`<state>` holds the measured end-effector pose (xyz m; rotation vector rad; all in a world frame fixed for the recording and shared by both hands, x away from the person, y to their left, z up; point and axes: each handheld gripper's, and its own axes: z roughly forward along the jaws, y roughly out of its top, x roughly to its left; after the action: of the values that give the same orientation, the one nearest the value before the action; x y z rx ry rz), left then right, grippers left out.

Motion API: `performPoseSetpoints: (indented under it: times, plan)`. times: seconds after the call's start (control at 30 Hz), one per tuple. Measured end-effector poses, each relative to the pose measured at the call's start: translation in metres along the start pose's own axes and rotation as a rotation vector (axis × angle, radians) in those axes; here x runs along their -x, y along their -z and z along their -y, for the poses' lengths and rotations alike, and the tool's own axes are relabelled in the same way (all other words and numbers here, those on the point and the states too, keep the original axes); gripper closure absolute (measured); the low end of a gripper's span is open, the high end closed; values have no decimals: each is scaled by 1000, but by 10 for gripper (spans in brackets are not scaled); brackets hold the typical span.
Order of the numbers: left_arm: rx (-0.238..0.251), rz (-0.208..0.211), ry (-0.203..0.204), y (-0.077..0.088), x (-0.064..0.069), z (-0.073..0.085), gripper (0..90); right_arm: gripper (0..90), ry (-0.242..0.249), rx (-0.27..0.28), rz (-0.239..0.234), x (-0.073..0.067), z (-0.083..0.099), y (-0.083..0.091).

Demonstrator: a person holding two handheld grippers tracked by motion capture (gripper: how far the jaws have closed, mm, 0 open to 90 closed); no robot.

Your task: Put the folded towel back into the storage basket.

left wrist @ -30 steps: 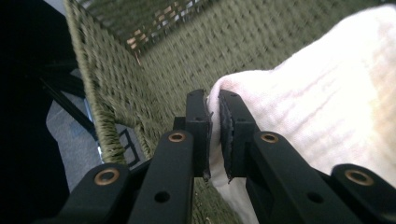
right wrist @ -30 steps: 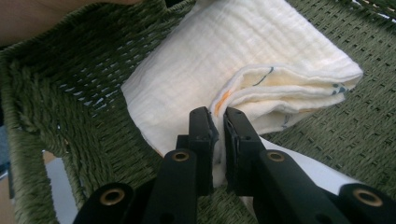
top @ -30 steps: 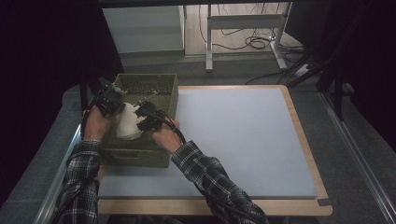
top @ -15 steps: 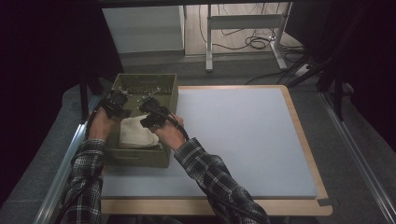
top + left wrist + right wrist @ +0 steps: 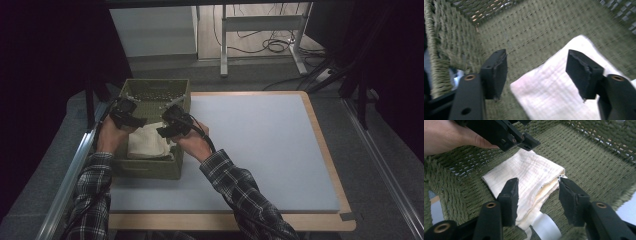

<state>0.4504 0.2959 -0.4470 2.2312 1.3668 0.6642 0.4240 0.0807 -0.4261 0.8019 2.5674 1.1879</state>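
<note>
Releasing looks like the step in hand: a folded cloth [image 5: 148, 141] lies flat on the floor of the basket [image 5: 150, 170], which sits at the left edge of the mat [image 5: 260, 150]. Left gripper [image 5: 125, 113] hangs over the basket's left side; in the left gripper view its jaws have just been opening and stand apart, nothing pinched, the cloth [image 5: 554, 92] below and between them with a bare strip of basket floor [image 5: 541, 37] beyond. Right gripper [image 5: 172, 122] is over the basket's right side; its jaws have also just been opening and now stand apart astride the cloth's folded edge [image 5: 531, 182], pads not pressing on it as far as I can tell. The right gripper view also shows the left gripper [image 5: 524, 141] and the hand [image 5: 451, 135] holding it, just past the cloth's far corner. Risks from here, my read: the right jaw tips sit very close to the loose layered edge, so a lift at an angle could snag a layer and drag the fold open. A white tag or strip [image 5: 546, 226] pokes out under the near edge and could catch the same way. Both grippers are low inside the walls, so a sideways exit could knock the basket's wall and shift it on the mat. Straight up first, then out.
</note>
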Motion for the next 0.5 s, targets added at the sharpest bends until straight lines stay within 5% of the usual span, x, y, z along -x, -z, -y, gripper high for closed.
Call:
performPoseSetpoints:
  times: [0.2, 0.5]
  plan:
    - [73, 69, 75, 8, 2, 2, 199, 373, 28, 27, -1, 3, 5, 10]
    - [133, 131, 113, 21, 15, 0, 92, 280, 20, 63, 4, 18, 18, 29]
